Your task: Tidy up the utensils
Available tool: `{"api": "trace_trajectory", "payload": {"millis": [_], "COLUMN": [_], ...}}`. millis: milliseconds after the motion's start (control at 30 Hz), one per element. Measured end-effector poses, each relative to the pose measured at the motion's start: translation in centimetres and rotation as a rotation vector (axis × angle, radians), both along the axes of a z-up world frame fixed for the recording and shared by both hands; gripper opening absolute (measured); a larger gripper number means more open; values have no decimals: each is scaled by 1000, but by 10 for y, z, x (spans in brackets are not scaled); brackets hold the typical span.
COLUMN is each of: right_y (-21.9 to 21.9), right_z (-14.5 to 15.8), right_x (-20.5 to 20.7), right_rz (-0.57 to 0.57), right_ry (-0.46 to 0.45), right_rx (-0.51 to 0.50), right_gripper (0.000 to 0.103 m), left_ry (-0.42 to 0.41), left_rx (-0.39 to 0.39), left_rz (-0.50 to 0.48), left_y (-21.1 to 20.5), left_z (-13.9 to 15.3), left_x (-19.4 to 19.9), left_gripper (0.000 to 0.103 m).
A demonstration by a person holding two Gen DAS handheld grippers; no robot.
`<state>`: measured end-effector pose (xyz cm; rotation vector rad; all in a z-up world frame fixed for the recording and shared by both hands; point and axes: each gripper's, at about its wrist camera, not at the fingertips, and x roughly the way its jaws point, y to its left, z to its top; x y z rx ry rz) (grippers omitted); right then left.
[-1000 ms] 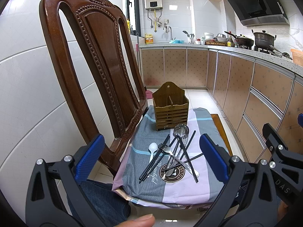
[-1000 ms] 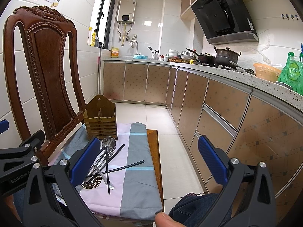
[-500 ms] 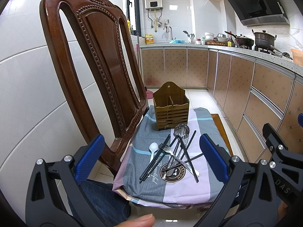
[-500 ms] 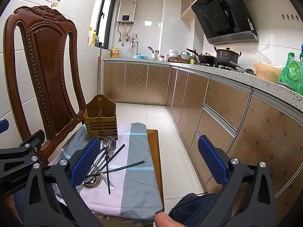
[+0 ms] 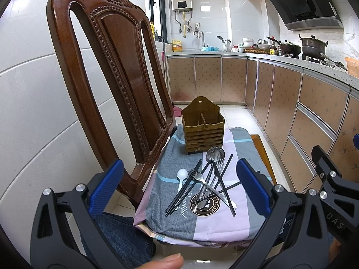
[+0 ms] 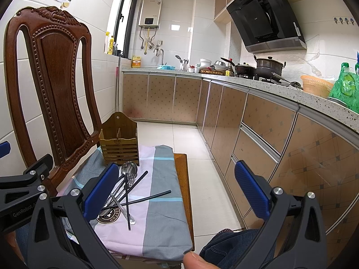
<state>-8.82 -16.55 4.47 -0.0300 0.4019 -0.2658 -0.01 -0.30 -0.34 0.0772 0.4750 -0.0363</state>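
Observation:
A pile of utensils (image 5: 207, 179) lies on a cloth-covered chair seat (image 5: 226, 222): black chopsticks (image 5: 182, 190), a metal fork (image 5: 197, 176), a metal spoon (image 5: 215, 153) and a white plastic spoon (image 5: 181, 176). The pile also shows in the right wrist view (image 6: 126, 188). A brown wooden utensil holder (image 5: 203, 126) stands upright behind the pile, and shows in the right wrist view (image 6: 119, 140). My left gripper (image 5: 179, 188) is open and empty, in front of the seat. My right gripper (image 6: 177, 192) is open and empty, over the seat's right edge.
The chair's tall carved wooden back (image 5: 116, 74) rises at the left against a tiled wall. Kitchen cabinets (image 6: 258, 130) with a counter run along the right. A tiled floor (image 6: 179, 139) lies between. The person's jeans-clad knees (image 6: 231, 244) are near the seat front.

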Motion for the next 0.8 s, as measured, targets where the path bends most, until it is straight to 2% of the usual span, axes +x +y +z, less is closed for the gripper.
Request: {"api": "trace_trajectory", "payload": {"millis": [133, 233, 333, 367, 400, 433, 467, 500, 567, 667, 800], "right_y": [-2, -16, -38, -47, -52, -54, -58, -59, -58, -56, -52], "right_z": [-3, -21, -55, -74, -86, -96, -111, -122, -144, -165, -184], "right_x": [6, 35, 60, 71, 78, 84, 92, 97, 114, 139, 174], "right_rz": [-6, -69, -109, -100, -103, -105, -84, -66, -15, 27, 63], "right_ry": [15, 153, 296, 358, 400, 433, 470, 493, 562, 613, 653], "right_rx": [-26, -99, -60, -16, 10, 30, 75, 105, 164, 228, 260], "right_gripper": [100, 100, 100, 94, 82, 74, 58, 46, 34, 34, 34], "left_ry": [7, 34, 105, 138, 161, 188, 211, 239, 303, 393, 489], "left_rx": [18, 51, 72, 83, 92, 100, 107, 113, 108, 68, 11], "left_rz": [16, 50, 75, 84, 87, 84, 81, 76, 59, 10, -60], "left_y": [5, 13, 21, 25, 26, 28, 29, 30, 33, 34, 29], "left_z": [-4, -15, -34, -43, -50, -58, -65, -74, -91, -111, -133], "left_x": [6, 21, 44, 53, 60, 67, 73, 80, 96, 120, 154], "left_gripper": [99, 99, 99, 98, 97, 93, 87, 83, 62, 48, 36]}}
